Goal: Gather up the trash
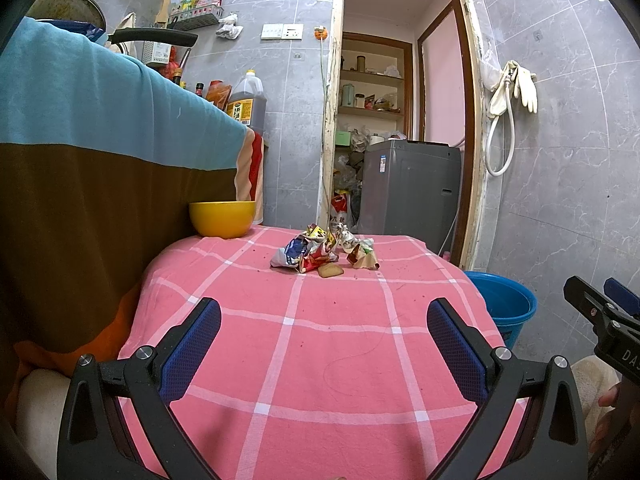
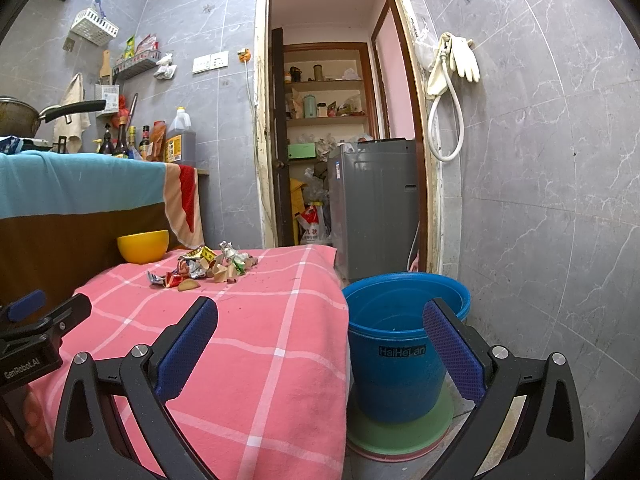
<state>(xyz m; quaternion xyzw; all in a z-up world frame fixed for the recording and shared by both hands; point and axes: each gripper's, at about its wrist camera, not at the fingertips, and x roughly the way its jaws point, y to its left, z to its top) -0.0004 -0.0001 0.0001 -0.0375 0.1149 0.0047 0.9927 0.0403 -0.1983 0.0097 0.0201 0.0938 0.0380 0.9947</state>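
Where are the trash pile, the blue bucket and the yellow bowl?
trash pile (image 1: 320,250), left wrist view, crumpled wrappers at its middle.
blue bucket (image 2: 394,376), right wrist view, front wall.
yellow bowl (image 1: 222,222), left wrist view, outer side.

Each black hand-held gripper (image 1: 324,344) has blue textured pads (image 1: 190,354) and silver screws

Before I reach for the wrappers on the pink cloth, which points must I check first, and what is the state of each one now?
1. Left hand-held gripper open and empty: ok.
2. Right hand-held gripper open and empty: ok.
3. Crumpled wrappers in view, lying on the pink checked cloth, nothing covering them: ok.
4. Cloth between the left hand-held gripper and the wrappers free of obstacles: ok; the yellow bowl sits off to the left.
5. Blue bucket beside the table, open on top: ok.
6. Count of separate trash pieces in the pile: cannot tell.
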